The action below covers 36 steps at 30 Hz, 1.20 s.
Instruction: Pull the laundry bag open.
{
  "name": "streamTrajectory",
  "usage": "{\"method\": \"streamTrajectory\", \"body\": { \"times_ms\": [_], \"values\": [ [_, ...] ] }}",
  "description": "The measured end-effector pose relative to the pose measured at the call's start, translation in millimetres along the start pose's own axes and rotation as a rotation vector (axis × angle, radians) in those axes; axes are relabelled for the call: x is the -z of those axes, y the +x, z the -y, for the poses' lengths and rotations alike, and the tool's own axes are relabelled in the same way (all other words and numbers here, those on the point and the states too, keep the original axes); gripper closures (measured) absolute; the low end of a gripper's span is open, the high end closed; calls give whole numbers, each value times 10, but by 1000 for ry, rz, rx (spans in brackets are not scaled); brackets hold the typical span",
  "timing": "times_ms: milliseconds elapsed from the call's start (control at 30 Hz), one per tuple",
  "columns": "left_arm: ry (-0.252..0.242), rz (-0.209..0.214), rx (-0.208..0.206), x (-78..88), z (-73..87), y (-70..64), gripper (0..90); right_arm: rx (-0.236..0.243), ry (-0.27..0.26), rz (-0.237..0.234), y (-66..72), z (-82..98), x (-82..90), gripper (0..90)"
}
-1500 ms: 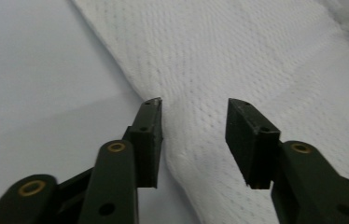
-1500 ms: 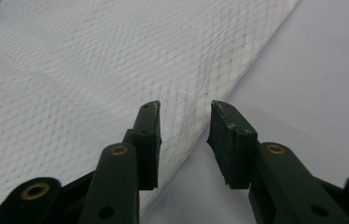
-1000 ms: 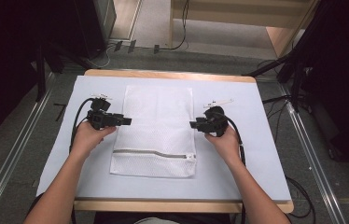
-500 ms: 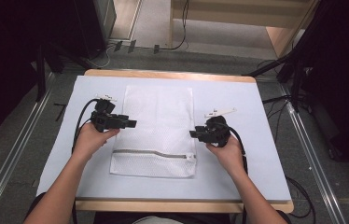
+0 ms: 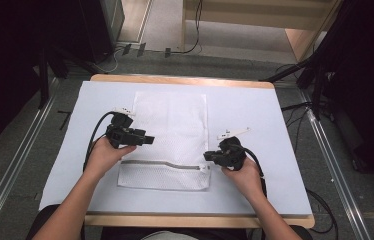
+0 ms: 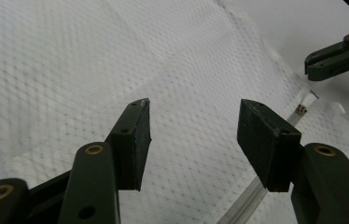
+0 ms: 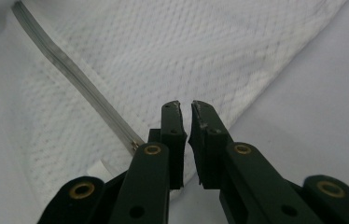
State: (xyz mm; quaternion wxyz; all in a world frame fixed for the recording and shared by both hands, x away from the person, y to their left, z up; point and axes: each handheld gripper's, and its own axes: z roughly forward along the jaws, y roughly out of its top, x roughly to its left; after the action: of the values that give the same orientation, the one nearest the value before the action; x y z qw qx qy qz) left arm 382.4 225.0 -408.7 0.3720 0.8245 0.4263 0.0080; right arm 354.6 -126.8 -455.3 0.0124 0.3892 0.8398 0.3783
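A white mesh laundry bag [image 5: 170, 130] lies flat on the table, with its zipper [image 5: 165, 164] running across near the front end. My left gripper [image 5: 150, 140] hovers over the bag's left part; in the left gripper view [image 6: 193, 135] its jaws stand wide open above the mesh with nothing between them. My right gripper [image 5: 206, 156] is at the zipper's right end. Its jaws have just been closing and now stand almost together [image 7: 186, 109] with nothing visible between them. The zipper [image 7: 84, 88] ends beside them. The small zipper pull [image 6: 302, 109] lies apart from the right gripper [image 6: 309, 65].
A pale sheet [image 5: 255, 115] covers the wooden table [image 5: 185, 80]. Cables trail from both grippers toward the person. Metal floor rails [image 5: 325, 150] run along both sides of the table, and dark equipment stands at the far left and right.
The right gripper has moved toward the person to the zipper's right end and its jaws have closed. The left gripper has shifted right over the bag. The zipper line now shows a slight kink.
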Motion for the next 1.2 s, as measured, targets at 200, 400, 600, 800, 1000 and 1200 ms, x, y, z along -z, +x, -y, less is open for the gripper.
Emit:
{"method": "streamTrajectory", "body": {
  "times_ms": [200,400,600,800,1000,1200],
  "values": [
    [-6,12,-51,-61,-6,-162,454,-11,34,-28,-9,40,-62,900],
    [-16,51,-105,-135,-11,-237,453,11,61,-36,51,56,-90,900],
    [4,64,-119,-198,-25,-297,454,5,67,-40,84,78,-82,900],
    [18,83,-135,-278,-72,-368,456,9,67,-51,107,130,-60,900],
    [39,103,-166,-377,-106,-465,460,13,64,-57,174,147,-65,900],
    [48,127,-189,-453,-125,-536,462,41,55,-61,239,145,-77,900]
  ]
}}
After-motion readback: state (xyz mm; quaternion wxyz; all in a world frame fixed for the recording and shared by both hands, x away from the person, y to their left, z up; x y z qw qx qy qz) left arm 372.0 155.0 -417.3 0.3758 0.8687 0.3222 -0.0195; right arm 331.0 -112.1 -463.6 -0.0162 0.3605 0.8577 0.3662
